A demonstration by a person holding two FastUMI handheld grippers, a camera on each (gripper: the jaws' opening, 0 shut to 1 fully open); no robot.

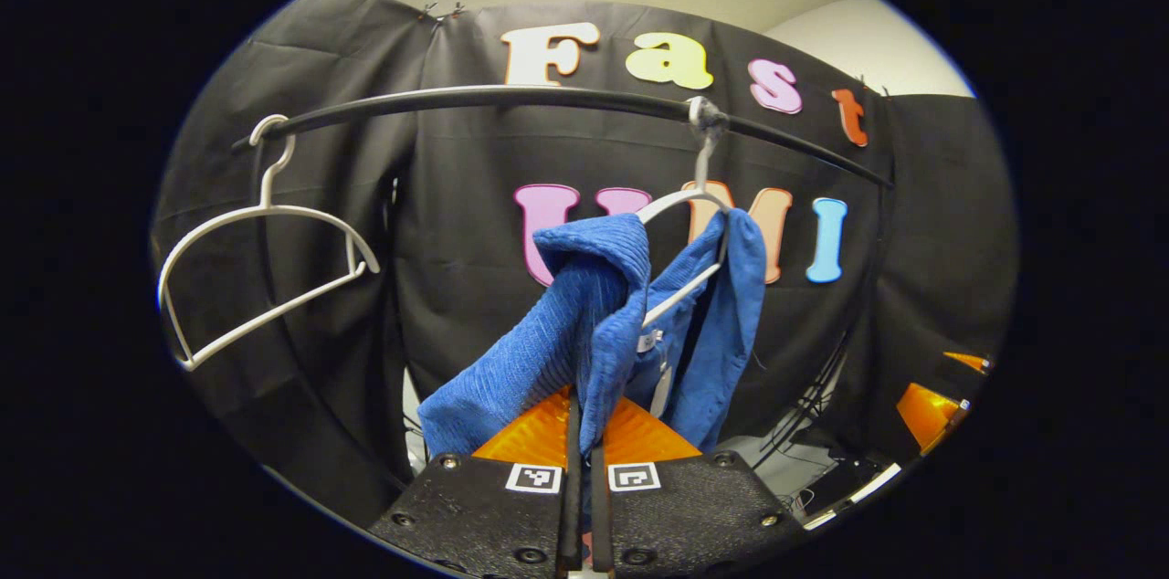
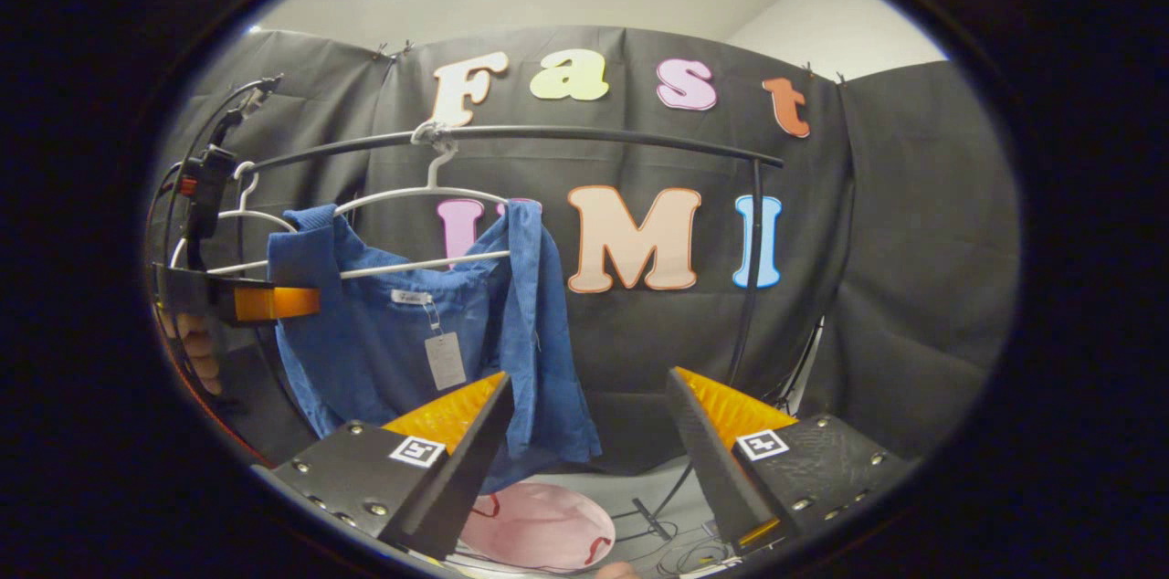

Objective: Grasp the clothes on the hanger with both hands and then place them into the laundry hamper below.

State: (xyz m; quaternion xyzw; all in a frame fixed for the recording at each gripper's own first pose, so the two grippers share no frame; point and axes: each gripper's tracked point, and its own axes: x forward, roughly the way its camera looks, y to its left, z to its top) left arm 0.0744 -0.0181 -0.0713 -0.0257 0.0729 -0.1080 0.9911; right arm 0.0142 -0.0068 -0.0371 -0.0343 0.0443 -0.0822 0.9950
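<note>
Left gripper view: left gripper point(image 1: 584, 433) closed tight, both fingers pinching a fold of the blue top point(image 1: 603, 323). Top hanging from a white hanger point(image 1: 694, 195) on the black rail point(image 1: 511, 97). One shoulder pulled off the hanger and drooping down toward the fingers. Other shoulder on the hanger's far arm. Second white hanger point(image 1: 265, 268) bare, farther along the rail, well apart from the top.

Right gripper view: right gripper point(image 2: 584, 433) wide open, nothing between its fingers. One finger point(image 2: 457, 424) just beside the lower edge of the top point(image 2: 384, 351), maybe touching it, hard to tell. Other finger well off to the side. Across the top, left gripper point(image 2: 265, 302) seen pinching the far shoulder, with a hand point(image 2: 196, 346) behind it. Paper tag point(image 2: 445, 360) dangling inside the collar. Pink hamper point(image 2: 539, 524) down low on the floor, right under the top, nothing in it as far as can be seen.

How far along: about a quarter done, as a guess. One side grabbed. Left to do: close the open gripper on the other side, lift the top off the hanger, lower it into the hamper, let go.
</note>
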